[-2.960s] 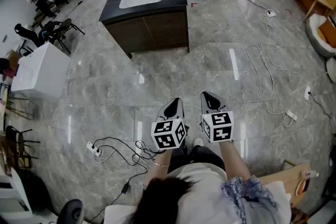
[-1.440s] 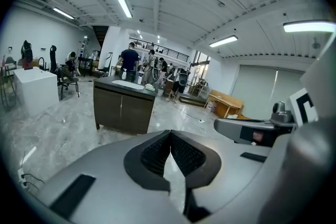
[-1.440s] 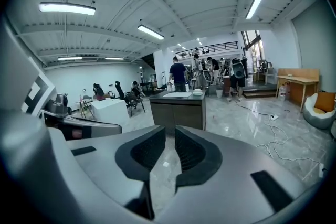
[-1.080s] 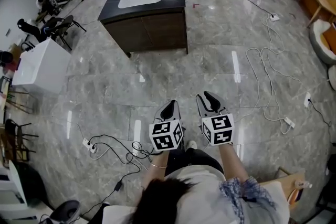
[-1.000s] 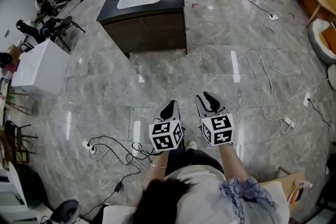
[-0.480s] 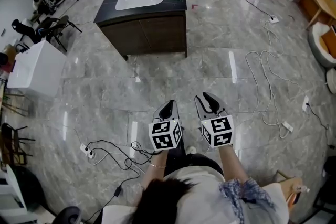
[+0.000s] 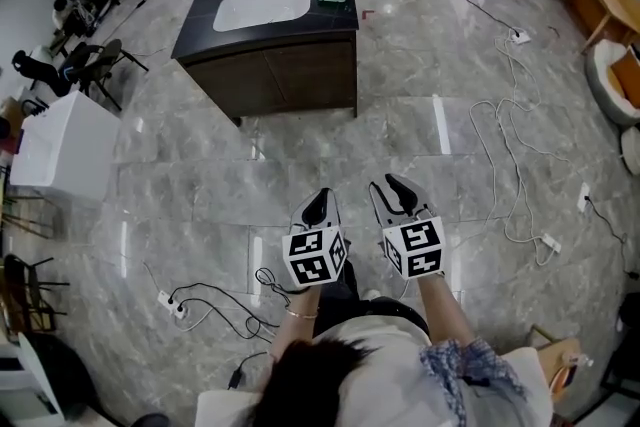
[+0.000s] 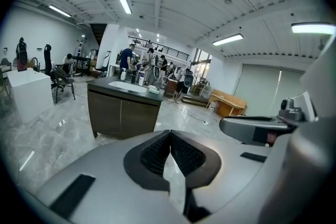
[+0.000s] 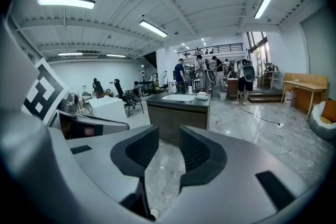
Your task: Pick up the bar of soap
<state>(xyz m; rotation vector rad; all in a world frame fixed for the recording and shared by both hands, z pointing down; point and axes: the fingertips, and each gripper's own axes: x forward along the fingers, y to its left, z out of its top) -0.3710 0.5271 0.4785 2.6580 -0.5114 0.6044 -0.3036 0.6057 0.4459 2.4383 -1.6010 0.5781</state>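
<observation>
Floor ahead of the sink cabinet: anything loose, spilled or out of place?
Loose cables stand out. A white cable snakes in loops along the right side, and a black cable tangle with a power strip lies at lower left, near the person's feet. No spill shows, and the sink cabinet stands square.

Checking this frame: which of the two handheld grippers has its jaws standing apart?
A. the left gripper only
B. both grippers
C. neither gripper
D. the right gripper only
D: in its own view the right gripper shows a clear gap between its pads, with only the grey marble floor seen through it, while the left gripper has its jaw tips pressed together on nothing.
</observation>
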